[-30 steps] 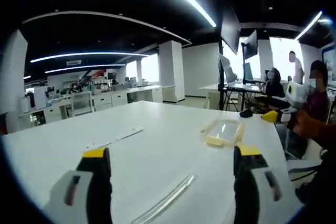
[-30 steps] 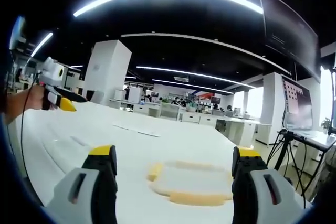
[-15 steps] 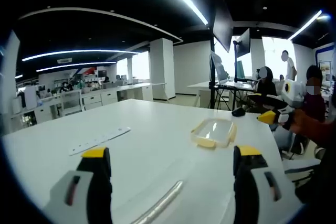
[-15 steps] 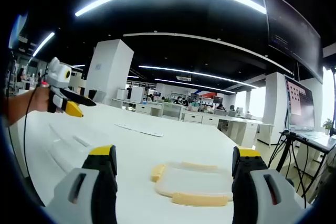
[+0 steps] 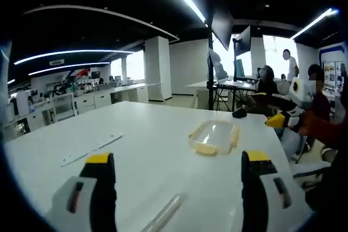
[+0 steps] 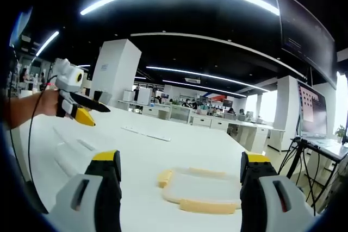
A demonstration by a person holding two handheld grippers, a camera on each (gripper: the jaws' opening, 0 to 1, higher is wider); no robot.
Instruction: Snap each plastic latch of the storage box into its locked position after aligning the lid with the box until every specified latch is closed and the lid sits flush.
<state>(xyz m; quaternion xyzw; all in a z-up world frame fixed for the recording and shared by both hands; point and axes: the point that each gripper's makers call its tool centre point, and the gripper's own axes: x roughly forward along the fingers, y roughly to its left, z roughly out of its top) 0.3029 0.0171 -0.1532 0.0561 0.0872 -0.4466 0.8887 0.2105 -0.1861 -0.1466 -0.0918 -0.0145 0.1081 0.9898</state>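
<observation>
Storage box (image 6: pixel 202 189) lies lower centre on the white table (image 5: pixel 157 150); both grippers' (image 6: pixel 180 162) (image 5: pixel 176 162) 2 jaws apart, holding nothing

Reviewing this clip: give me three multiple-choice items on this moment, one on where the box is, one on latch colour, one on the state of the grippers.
1. Where is the storage box?
A. on the white table
B. held in the left gripper
C. on the floor

2. What colour are the latches on the box?
A. blue
B. yellow
C. black

3. How do the right gripper's jaws stand?
A. shut on the box
B. shut on a latch
C. open, holding nothing

Answers: 1 A, the box lies flat on the tabletop in both views; 2 B, yellow tabs edge the clear lid; 3 C, the box shows in the wide gap between the jaws, and the left gripper is likewise open.
</observation>
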